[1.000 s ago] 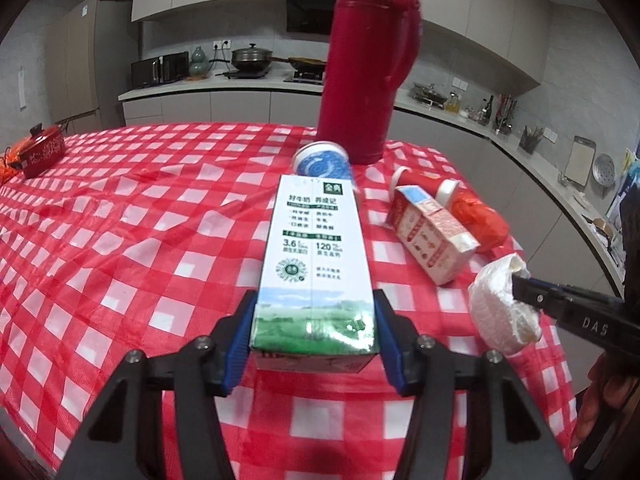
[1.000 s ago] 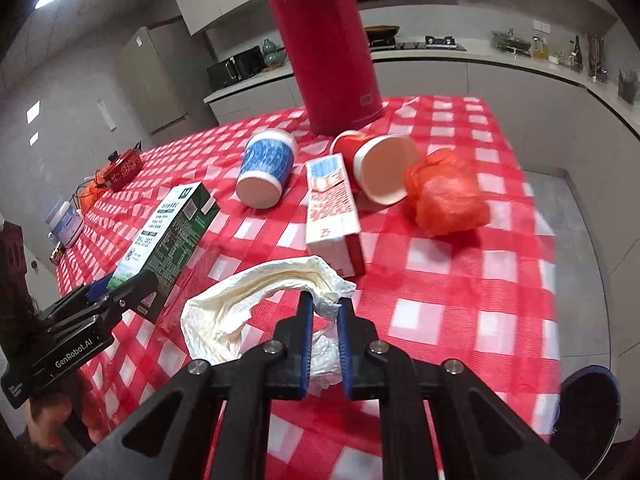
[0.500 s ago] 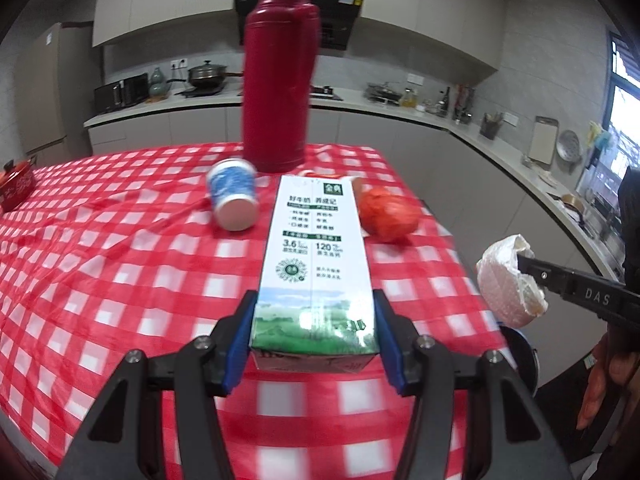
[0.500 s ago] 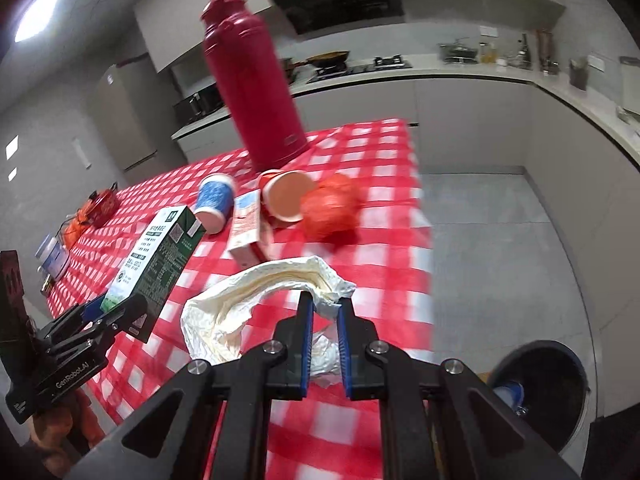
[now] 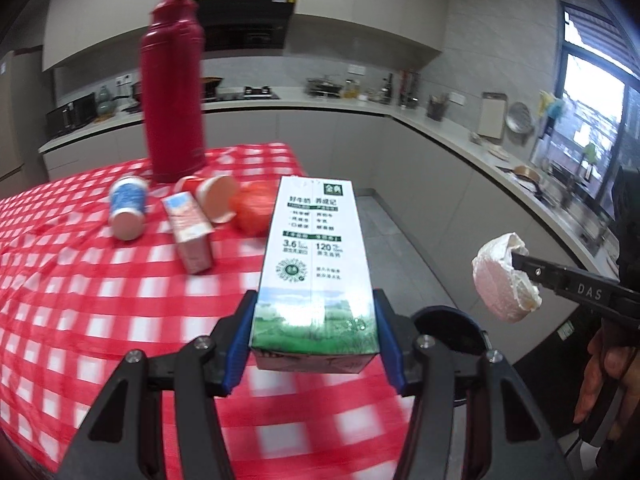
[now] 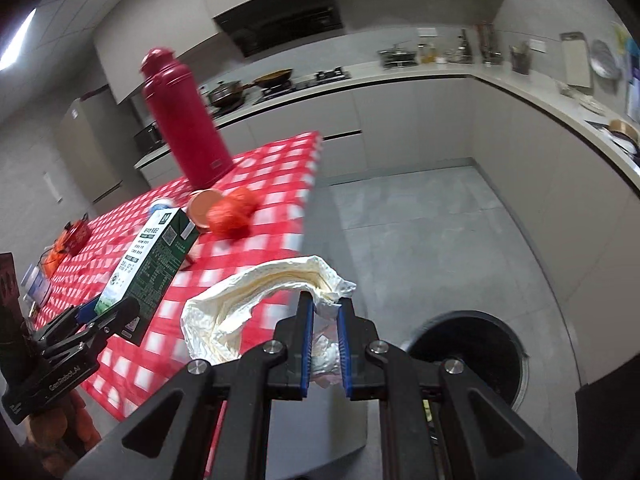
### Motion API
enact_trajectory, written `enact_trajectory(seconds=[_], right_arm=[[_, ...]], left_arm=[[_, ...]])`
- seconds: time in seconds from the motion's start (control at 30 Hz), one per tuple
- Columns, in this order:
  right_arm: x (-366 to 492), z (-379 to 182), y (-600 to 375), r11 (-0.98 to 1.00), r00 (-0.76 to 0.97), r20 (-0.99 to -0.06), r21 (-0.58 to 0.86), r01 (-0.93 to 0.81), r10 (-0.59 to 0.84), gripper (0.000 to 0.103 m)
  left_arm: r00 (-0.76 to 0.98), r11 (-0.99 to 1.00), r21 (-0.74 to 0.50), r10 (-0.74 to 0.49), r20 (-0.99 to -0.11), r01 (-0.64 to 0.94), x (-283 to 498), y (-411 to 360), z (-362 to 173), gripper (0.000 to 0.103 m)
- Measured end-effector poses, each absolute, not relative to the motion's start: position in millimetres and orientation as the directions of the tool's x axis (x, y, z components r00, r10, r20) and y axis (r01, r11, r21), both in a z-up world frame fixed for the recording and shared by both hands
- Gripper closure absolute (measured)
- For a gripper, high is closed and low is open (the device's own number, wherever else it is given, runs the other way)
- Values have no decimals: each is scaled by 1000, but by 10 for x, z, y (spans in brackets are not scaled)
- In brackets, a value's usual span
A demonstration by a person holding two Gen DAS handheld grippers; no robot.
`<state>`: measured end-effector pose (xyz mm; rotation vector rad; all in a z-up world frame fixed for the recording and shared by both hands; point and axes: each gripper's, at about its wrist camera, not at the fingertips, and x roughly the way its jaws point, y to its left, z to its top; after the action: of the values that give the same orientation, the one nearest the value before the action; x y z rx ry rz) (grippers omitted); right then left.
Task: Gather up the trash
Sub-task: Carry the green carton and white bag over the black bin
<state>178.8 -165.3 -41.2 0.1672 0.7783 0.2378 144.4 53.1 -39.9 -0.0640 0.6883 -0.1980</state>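
My left gripper (image 5: pixel 314 334) is shut on a green-and-white milk carton (image 5: pixel 316 264) and holds it above the table's near right edge. The carton also shows in the right wrist view (image 6: pixel 154 262). My right gripper (image 6: pixel 325 320) is shut on a crumpled white paper wad (image 6: pixel 256 304), held in the air past the table edge; the wad also shows in the left wrist view (image 5: pixel 505 276). A round black trash bin stands on the floor below, seen in the left wrist view (image 5: pixel 452 326) and the right wrist view (image 6: pixel 468 350).
On the red checked tablecloth (image 5: pixel 80 300) lie a blue paper cup (image 5: pixel 127 208), a small red-and-white carton (image 5: pixel 190 232), an orange-rimmed cup (image 5: pixel 216 198) and a crumpled orange bag (image 5: pixel 254 212). A tall red thermos (image 5: pixel 172 92) stands behind them. Kitchen counters line the walls.
Both grippers have lifted their loads and swung right, away from the table. The trash bin has come into view below them.
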Motion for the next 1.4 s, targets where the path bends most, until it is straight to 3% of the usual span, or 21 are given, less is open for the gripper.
enact_trajectory(seconds=[0.6, 1.4], right_arm=[[1246, -576, -3195, 972, 695, -703, 235, 30, 149, 91], [1529, -1376, -3700, 979, 593, -793, 201, 41, 138, 91]], left_arm=[[676, 931, -135, -340, -654, 338, 1379, -818, -516, 47], [541, 927, -159, -331, -774, 340, 1477, -1508, -1221, 47]])
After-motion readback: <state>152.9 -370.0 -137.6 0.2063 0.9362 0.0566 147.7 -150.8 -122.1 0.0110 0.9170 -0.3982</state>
